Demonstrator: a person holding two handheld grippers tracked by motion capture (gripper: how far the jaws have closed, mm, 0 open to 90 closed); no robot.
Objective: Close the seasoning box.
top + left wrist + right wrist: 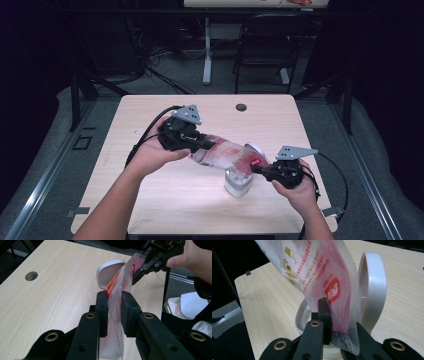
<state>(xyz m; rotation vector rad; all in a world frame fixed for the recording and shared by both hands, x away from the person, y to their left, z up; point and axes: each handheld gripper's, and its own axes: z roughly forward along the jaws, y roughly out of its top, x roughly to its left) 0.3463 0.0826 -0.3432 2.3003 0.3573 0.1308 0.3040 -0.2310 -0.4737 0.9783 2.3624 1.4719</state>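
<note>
My left gripper (114, 312) and right gripper (331, 322) both pinch the red-and-white pouch (227, 156), over the white jar (237, 183) at table centre. Its small red writing is unreadable.

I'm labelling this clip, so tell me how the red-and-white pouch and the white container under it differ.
The pouch is a soft, flat, printed red-and-white bag; the container is a rigid, plain white tub. The pouch is held off the table at a slant, pinched at either end by the left gripper and the right gripper; the container stands on the table, ungripped, with its hinged lid raised. They share white surfaces.
</note>
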